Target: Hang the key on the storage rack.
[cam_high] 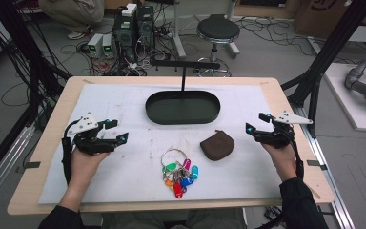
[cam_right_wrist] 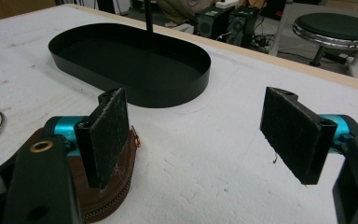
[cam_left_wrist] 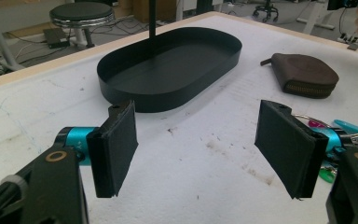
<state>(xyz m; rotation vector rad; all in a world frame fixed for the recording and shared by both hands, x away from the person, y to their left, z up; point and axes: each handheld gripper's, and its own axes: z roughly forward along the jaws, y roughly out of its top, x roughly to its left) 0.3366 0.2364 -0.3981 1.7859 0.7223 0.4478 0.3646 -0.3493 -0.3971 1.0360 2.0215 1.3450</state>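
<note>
L gripper (cam_high: 117, 130) sits at left of the white mat (cam_high: 124, 102), jaws spread wide, nothing between them. R gripper (cam_high: 256, 123) at right edge, jaws also wide apart, empty. Bunch of coloured plastic key tags on a metal ring (cam_high: 178, 171) lies near-centre. Brown zipped leather pouch (cam_high: 217, 145) just right of it, apart. Black oval metal tray (cam_high: 183, 107) w/ upright post at far centre.

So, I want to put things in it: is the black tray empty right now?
Empty. The black tray shows a bare floor; the key bunch and brown pouch lie outside it.
</note>
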